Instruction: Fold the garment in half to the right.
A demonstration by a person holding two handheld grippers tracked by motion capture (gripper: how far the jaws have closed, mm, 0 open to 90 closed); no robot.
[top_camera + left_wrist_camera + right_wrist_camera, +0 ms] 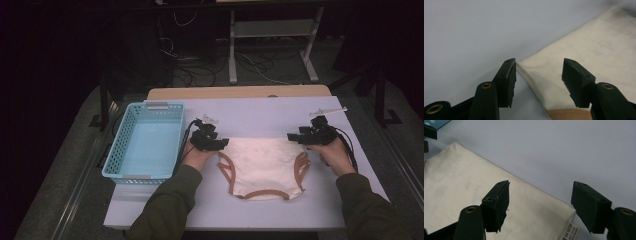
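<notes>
A cream garment [262, 165] with brown trim lies flat on the pale table [260, 112]. My left gripper [223, 142] is at its far left corner, jaws apart. In the left gripper view that corner of the garment [599, 50] lies between and below the open jaws of the left gripper [539, 68], and neither pad presses it. My right gripper [292, 136] is at the far right corner. In the right gripper view its jaws [541, 187] straddle the garment [461, 185] corner without gripping, and a small white label [570, 231] sticks out there.
A light blue plastic basket [117, 150] stands empty at the table's left, close beside my left hand. A small white strip [327, 111] lies near the far right edge. Beyond the table is a dark floor with cables and a stand's legs [232, 65].
</notes>
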